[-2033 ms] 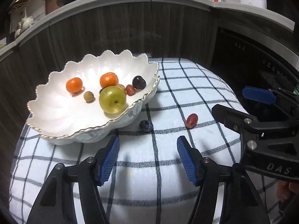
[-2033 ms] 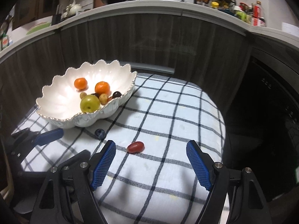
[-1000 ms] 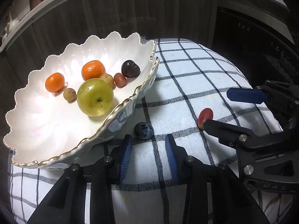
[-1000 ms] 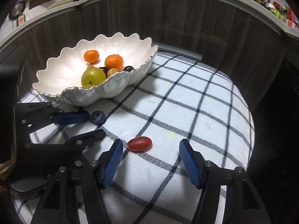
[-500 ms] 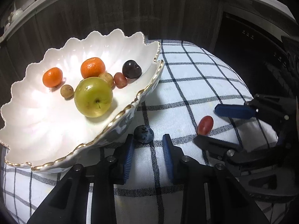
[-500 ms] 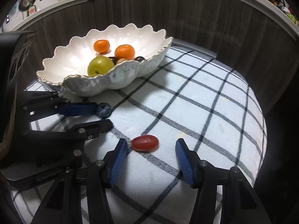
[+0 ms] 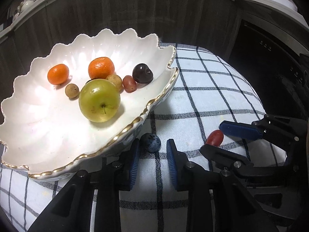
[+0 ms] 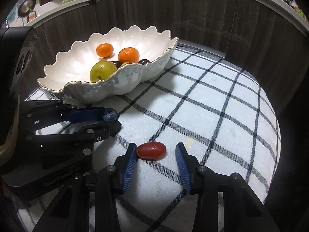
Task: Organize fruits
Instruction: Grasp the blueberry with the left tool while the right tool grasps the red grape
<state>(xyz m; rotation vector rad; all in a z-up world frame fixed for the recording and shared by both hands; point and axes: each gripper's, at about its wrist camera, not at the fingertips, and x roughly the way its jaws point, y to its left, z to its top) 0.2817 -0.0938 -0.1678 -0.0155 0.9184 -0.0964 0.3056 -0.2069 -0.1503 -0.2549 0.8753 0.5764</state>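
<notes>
Both sets of jaws have closed in a lot since two seconds ago, and I've dropped in closer to the cloth. My left gripper [image 7: 151, 154] has just been closing around the blueberry [image 7: 150, 142]: the berry sits at the tips, near pad touching, far pad with a sliver of gap, so not clamped yet as far as I can tell. Same story with my right gripper [image 8: 156, 158]: jaws have just been closing, the red grape [image 8: 151, 150] is touching the left-hand pad, the other pad clearly apart. Further out, the scalloped white bowl [image 7: 158, 100] already holds two small oranges, a green apple [image 7: 99, 100], a dark cherry and some little ones. So I'd say mostly done, just these two stragglers on the checked cloth [image 8: 212, 116] left to lift in.
</notes>
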